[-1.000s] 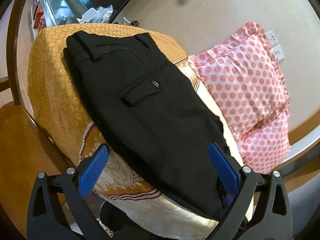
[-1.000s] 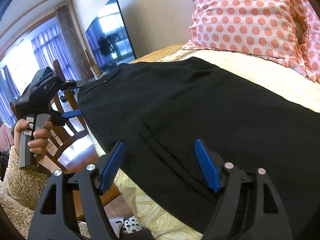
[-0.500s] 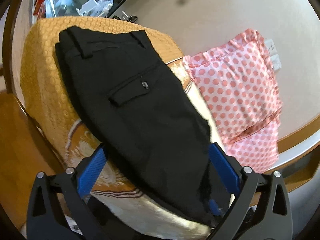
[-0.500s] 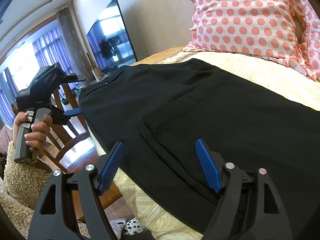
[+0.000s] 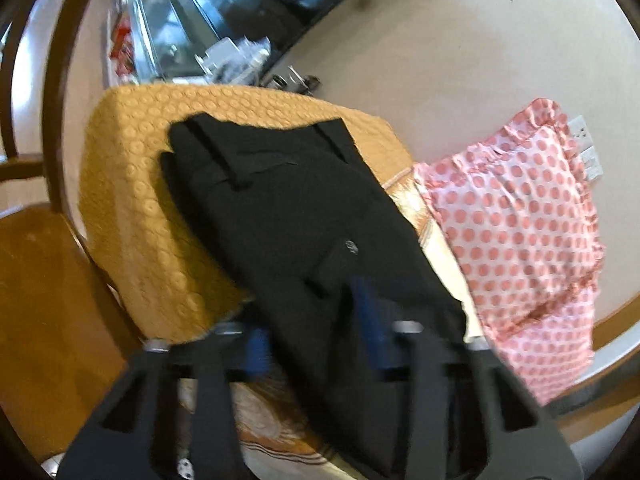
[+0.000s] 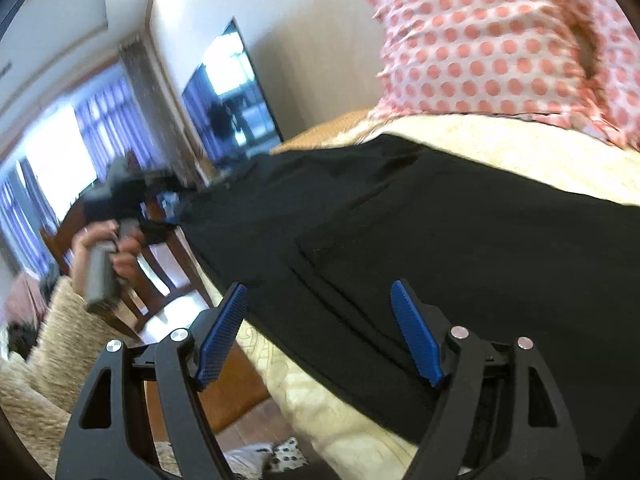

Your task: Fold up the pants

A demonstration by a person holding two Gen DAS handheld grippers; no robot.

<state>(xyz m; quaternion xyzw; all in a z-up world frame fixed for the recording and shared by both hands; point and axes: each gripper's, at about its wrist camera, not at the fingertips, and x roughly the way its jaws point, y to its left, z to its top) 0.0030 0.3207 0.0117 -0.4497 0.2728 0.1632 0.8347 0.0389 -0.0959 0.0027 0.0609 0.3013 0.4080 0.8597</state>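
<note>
Black pants [image 5: 288, 216] lie flat on a yellow-covered bed, waistband toward the far orange end; they also fill the right wrist view [image 6: 420, 232]. My left gripper [image 5: 316, 332] is blurred, its blue pads narrower apart than before, straddling the pants' near edge by the back pocket. It also shows far left in the right wrist view [image 6: 132, 200], held by a hand. My right gripper [image 6: 320, 336] is open, its pads just above the pants' near edge, holding nothing.
A pink polka-dot pillow [image 5: 528, 240] lies to the right of the pants, also in the right wrist view [image 6: 500, 40]. An orange patterned cover [image 5: 132, 208] drapes the bed's far end. A wooden chair [image 5: 36, 300] stands left. A television [image 6: 232, 108] hangs on the wall.
My left gripper has moved forward over the pants and its jaws have narrowed, with motion blur. My right gripper has shifted slightly closer along the pants' edge and stays open.
</note>
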